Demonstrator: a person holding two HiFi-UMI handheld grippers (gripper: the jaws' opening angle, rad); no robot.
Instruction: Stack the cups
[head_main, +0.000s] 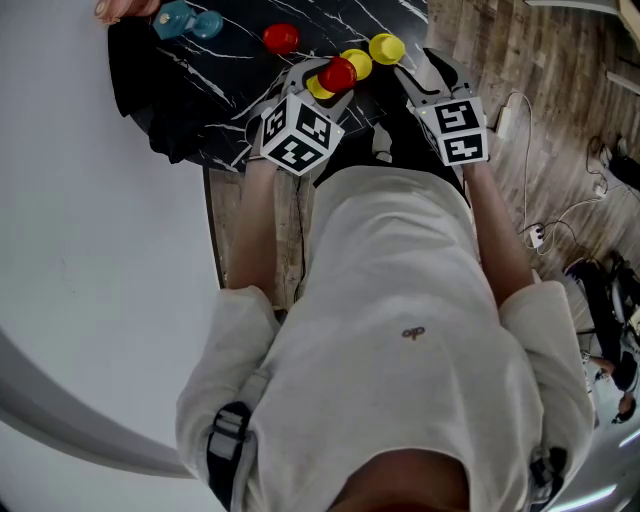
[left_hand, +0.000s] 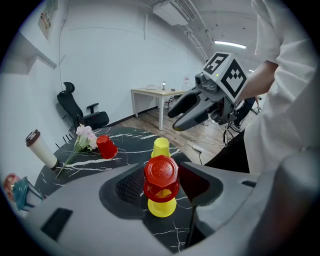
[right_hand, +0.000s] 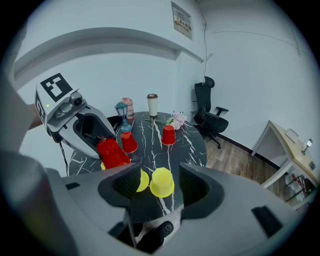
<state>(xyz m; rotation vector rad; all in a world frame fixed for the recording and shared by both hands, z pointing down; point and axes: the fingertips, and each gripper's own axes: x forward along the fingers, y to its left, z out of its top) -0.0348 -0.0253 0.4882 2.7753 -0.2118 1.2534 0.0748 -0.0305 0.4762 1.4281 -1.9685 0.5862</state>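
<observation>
My left gripper is shut on an upturned red cup and holds it tilted just above an upturned yellow cup on the black marble table. In the head view the red cup covers most of that yellow cup. My right gripper stands open at the table's near edge. A second yellow cup stands just ahead of its jaws, untouched, with a third yellow cup half hidden by the left jaw. Two loose red cups stand farther back.
At the table's far side are a blue lantern, a paper coffee cup and a bunch of flowers. A black office chair and a light wooden desk stand on the wooden floor. Cables lie on the floor.
</observation>
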